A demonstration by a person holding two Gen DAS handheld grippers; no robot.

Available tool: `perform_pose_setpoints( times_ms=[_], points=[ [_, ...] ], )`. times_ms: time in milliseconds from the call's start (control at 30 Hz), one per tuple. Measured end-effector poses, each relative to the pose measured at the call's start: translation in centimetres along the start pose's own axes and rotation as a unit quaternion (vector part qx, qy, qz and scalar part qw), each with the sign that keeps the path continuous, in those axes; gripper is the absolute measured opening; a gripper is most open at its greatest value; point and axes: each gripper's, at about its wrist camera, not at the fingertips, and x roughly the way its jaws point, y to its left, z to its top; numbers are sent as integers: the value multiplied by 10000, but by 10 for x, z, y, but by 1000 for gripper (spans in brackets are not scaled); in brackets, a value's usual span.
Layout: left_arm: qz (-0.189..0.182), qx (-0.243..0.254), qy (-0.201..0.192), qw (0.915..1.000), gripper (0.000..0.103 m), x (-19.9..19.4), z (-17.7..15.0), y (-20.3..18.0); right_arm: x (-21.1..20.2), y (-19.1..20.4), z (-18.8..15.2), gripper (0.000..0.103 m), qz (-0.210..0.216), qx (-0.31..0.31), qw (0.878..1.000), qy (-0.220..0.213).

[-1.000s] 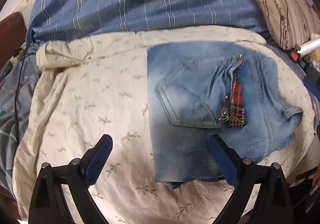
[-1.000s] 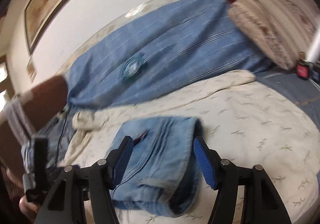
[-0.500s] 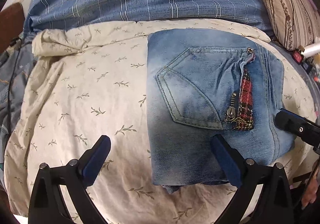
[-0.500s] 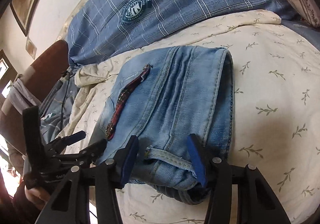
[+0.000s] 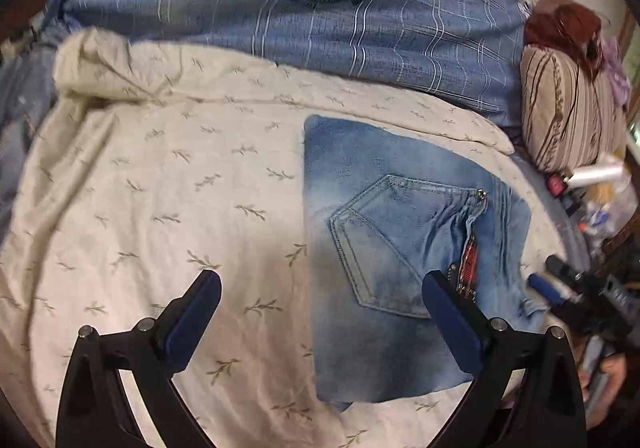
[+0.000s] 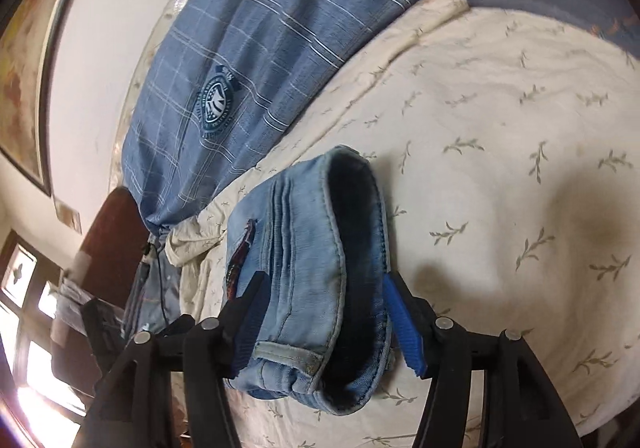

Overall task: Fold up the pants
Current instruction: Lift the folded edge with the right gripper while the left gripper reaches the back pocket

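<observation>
Folded light-blue jeans (image 5: 400, 248) lie on a cream leaf-print sheet (image 5: 160, 207), back pocket and a red-lined zip facing up. My left gripper (image 5: 322, 284) hangs open above the jeans' left edge, its right finger over the pocket and its left finger over bare sheet. My right gripper (image 6: 325, 284) straddles the waistband end of the jeans (image 6: 304, 248). Its jaws are opening, the gaping waistband and a belt loop fill the gap between them, and I see no squeeze on the denim. From the left wrist view the right gripper (image 5: 560, 288) shows at the jeans' right edge.
A blue plaid cover (image 5: 320, 27) with a round crest lies across the far side of the bed. A striped pillow (image 5: 568, 107) and small clutter with a white bottle (image 5: 596, 175) sit at the right. A dark wooden headboard (image 6: 112, 240) stands by a window.
The right gripper dropped, rolled and came in over the waistband end, jaws narrowing then widening. The left gripper pulled back and rolled, so the jeans sit further right in its view.
</observation>
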Motion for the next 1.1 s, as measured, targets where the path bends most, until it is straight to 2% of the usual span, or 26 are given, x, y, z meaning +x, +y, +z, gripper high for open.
perform_pose_setpoints(
  times_ms=[133,200,333,467,567,700,933,1100],
  points=[
    [-346,-193,365,9985,101,18,4,5,11,-7,4,66,28,241,9995,183],
    [-485,-249,421,9976,101,21,4,6,13,-9,5,68,-77,286,9994,204],
    [-998,-256,574,9930,101,28,3,4,25,-16,7,68,-118,519,9979,382],
    [-1022,-322,753,9914,101,41,1,5,30,-17,8,68,-59,526,9974,488],
    [-1195,-397,862,9883,101,49,-2,7,40,-13,7,68,104,469,9964,694],
    [-1302,-221,851,9876,101,51,-1,2,48,-5,6,72,77,289,9969,729],
    [-1505,-154,810,9852,101,55,2,-2,63,12,5,73,59,-35,9972,743],
    [-1730,-130,819,9814,101,57,3,-5,71,13,6,76,336,91,9962,794]
  ],
)
